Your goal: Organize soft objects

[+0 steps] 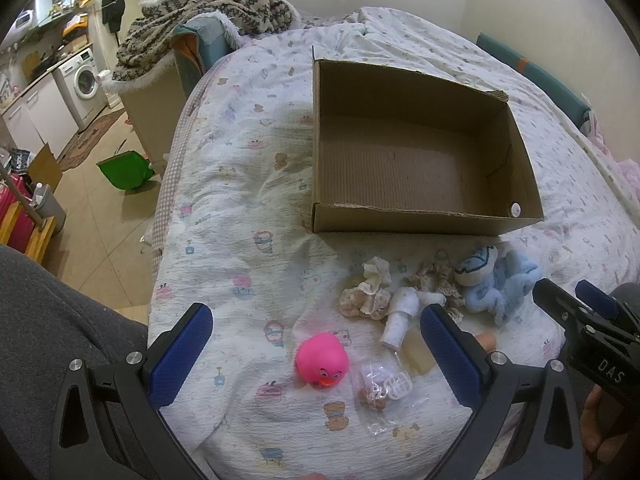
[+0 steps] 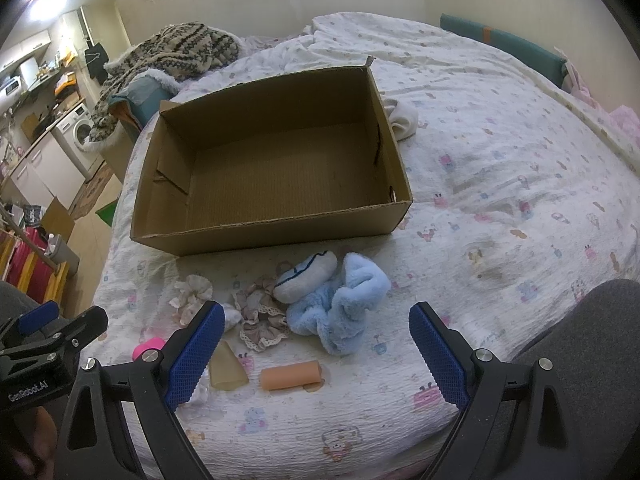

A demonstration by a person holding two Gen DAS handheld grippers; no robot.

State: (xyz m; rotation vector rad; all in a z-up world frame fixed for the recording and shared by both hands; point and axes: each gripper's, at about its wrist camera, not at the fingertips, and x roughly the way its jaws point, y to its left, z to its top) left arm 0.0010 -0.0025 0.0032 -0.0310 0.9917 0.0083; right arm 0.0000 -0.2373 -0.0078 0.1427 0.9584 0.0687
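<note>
An empty cardboard box sits open on the bed. In front of it lie a blue fleece bundle, lacy scrunchies, a pink rubber duck, a white doll piece, a clear plastic bag, an orange cylinder and a beige piece. My left gripper is open above the duck. My right gripper is open and empty, near the blue bundle; it also shows in the left wrist view.
The bed has a printed white quilt. A white sock lies right of the box. A knitted blanket is heaped at the bed's far left. The floor on the left holds a green bin and a washing machine.
</note>
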